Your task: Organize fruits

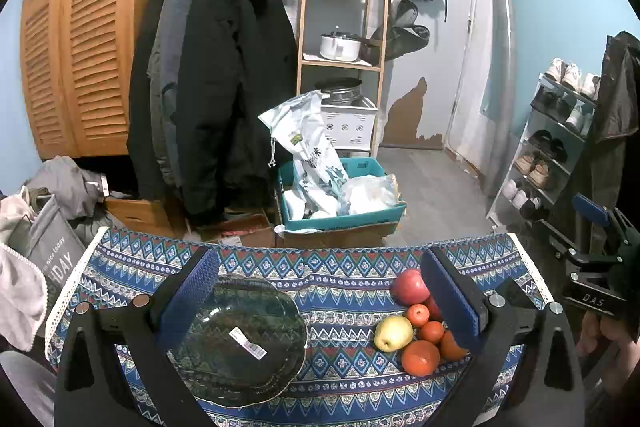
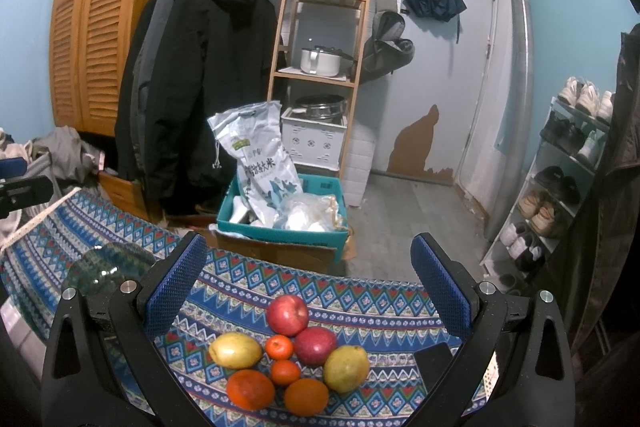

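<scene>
A dark glass plate (image 1: 236, 343) with a white barcode sticker lies on the patterned cloth, under my open left gripper (image 1: 320, 303). Its edge (image 2: 108, 265) shows at the left of the right wrist view. A cluster of fruit lies right of the plate: two red apples (image 2: 287, 314) (image 2: 315, 345), two yellow pears (image 2: 235, 349) (image 2: 346, 367), two large oranges (image 2: 250, 389) (image 2: 306, 397) and two small tangerines (image 2: 279, 347) (image 2: 285, 372). My right gripper (image 2: 310, 287) hangs open above the fruit, holding nothing. In the left wrist view the fruit (image 1: 394, 333) sits beside the right finger.
The table (image 1: 344, 275) ends at a far edge with a lace trim. Beyond it on the floor stand a teal box (image 2: 284, 227) with a rice bag, a wooden shelf (image 2: 320, 75) and hanging coats (image 1: 216, 79). A shoe rack (image 2: 560, 187) stands right. A dark phone (image 2: 434, 357) lies right of the fruit.
</scene>
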`<state>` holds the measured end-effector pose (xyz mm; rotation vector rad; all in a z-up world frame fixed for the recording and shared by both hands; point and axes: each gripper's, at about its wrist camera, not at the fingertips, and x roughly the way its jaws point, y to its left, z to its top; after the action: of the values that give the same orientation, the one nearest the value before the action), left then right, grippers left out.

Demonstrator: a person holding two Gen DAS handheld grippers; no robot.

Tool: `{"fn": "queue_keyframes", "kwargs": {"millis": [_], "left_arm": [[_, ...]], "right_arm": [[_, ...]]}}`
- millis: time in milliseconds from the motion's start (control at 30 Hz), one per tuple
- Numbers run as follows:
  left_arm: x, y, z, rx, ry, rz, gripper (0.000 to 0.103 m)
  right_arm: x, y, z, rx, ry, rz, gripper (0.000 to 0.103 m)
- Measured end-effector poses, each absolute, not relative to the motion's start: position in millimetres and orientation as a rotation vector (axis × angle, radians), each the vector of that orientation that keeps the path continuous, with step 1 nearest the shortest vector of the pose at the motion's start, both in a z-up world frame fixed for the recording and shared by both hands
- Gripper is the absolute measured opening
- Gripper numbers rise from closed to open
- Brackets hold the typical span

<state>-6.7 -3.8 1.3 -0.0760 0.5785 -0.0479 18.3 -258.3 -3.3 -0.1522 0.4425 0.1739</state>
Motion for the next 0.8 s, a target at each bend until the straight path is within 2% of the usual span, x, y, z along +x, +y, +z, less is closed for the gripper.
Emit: {"fn": "queue_keyframes", "kwargs": {"millis": [800], "left_arm": [[-6.8, -6.3, -0.1, -0.075, 0.582, -0.05, 0.102]], "right_arm": [[18.9, -256.9, -2.6, -0.156, 0.445, 0.172, 0.1]]}}
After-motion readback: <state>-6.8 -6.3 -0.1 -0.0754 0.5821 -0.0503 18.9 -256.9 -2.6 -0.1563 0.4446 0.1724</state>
